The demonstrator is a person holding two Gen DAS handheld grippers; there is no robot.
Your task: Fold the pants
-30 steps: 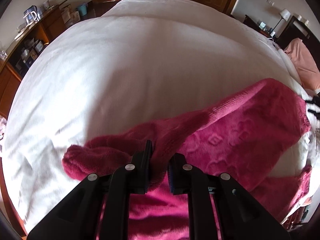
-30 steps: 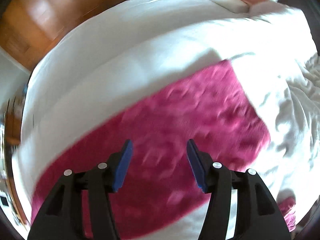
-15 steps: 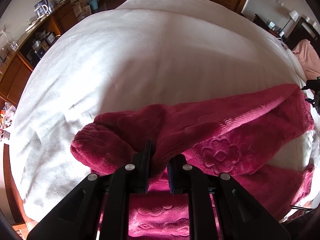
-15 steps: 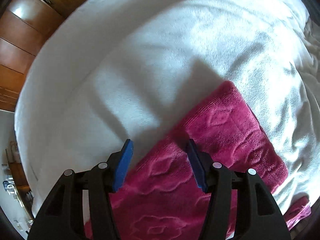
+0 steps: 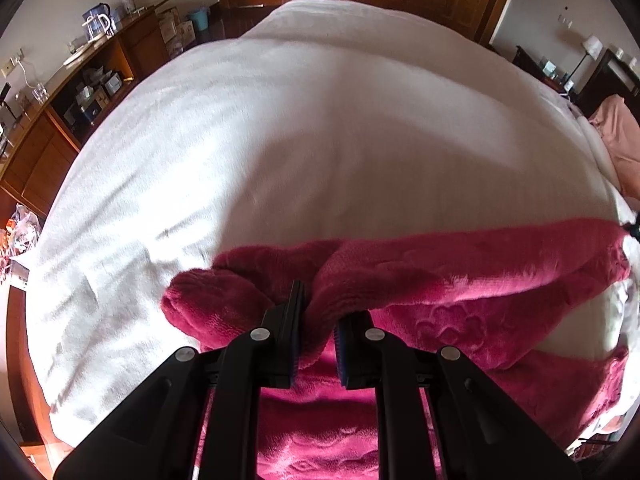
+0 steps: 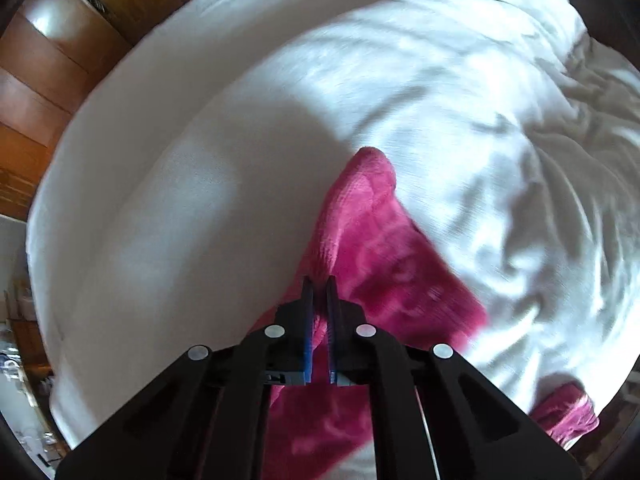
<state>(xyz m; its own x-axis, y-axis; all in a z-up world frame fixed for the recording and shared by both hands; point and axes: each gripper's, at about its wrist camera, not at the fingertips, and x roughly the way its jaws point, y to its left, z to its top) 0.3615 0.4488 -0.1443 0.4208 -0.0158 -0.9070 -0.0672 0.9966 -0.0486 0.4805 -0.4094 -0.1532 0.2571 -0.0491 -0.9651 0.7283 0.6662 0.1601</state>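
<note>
Left gripper [image 5: 318,320]: jaws drawn in on a thick fold of the pants [image 5: 460,292], fabric bunched between the 2 fingers and lifted off the bed [image 5: 320,140]. From that pinch the magenta fleece runs as a raised band toward the right edge of the left wrist view; a rounded lump of it sits just left of the fingers. A lower layer with an embossed flower pattern lies flat beneath the gripper.

Right gripper [image 6: 320,292]: jaws nearly together, clamped on an edge of the pants [image 6: 380,248]; a thin strip of fabric shows between the blue pads. Beyond the fingertips the cloth tapers to a rounded tip pointing away from the camera. A separate bit of the same fabric shows at the lower right corner of that view. Right wrist view is motion-blurred; texture detail unreliable.

Pants lie on the white duvet [image 6: 500,120], near the edge of the bed closest to both cameras. Duvet is smooth on the left side, rumpled on the right.

Surroundings: wooden sideboard [image 5: 60,128] with a kettle [image 5: 96,24] along the left wall; pink cloth [image 5: 620,136] at far right.
</note>
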